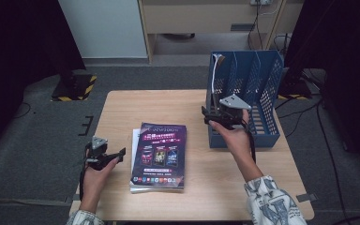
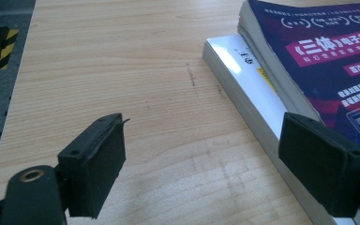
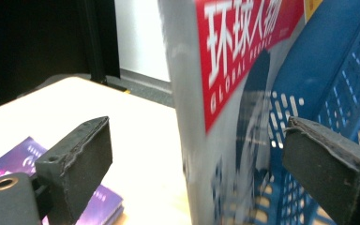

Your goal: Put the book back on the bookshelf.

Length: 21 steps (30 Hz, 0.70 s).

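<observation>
Two handheld grippers, black-bodied — the left gripper (image 1: 104, 157) and the right gripper (image 1: 220, 118) — each carry a grey three-cornered plate on top and trail a dark cable along the forearm. Their jaws end in thick, blocky black foam pads (image 2: 93, 164) with worn, slightly ragged edges (image 3: 75, 164); a brass-ringed screw hole sits at each jaw's base. The person's sleeves (image 1: 274, 201) are pale, printed with a dark blue-grey pattern — cuffs at the wrist.
</observation>
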Tool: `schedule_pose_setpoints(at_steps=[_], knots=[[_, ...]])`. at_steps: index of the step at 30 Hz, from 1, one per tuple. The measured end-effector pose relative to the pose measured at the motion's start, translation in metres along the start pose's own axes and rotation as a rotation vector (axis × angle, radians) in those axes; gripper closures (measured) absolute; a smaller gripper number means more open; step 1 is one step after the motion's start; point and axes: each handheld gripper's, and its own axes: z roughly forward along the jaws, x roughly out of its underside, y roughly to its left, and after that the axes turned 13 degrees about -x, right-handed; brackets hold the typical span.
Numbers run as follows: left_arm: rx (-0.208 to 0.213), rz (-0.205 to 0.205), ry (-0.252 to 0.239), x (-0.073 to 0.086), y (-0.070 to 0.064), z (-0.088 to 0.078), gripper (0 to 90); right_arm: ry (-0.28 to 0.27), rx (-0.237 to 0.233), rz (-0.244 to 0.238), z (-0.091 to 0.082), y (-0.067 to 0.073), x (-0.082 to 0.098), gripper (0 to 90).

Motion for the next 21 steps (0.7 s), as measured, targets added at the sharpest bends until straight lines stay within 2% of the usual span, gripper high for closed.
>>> schedule_pose_setpoints(at_steps=[3, 7, 8, 11, 21], knots=[[0.001, 0.009, -0.001, 0.0, -0.001, -0.001, 14.8, -0.001, -0.012, -0.002, -0.009, 0.001, 0.005, 8.8], [0.005, 0.0, -0.001, 0.0, -0.001, 0.001, 14.7, 0.008, -0.034, 0.007, -0.019, 0.003, 0.012, 10.1], [0.006, 0.0, 0.0, 0.0, -0.002, 0.001, 14.7, 0.021, -0.058, 0.009, -0.024, 0.005, 0.019, 11.3], [0.009, 0.002, -0.006, 0.0, -0.005, 0.0, 14.7, 0.032, -0.075, 0.01, -0.029, 0.007, 0.028, 12.9], [0.02, 0.028, -0.012, -0.001, -0.014, -0.004, 14.7, 0.024, -0.109, 0.04, -0.037, 0.012, 0.048, 16.4]])
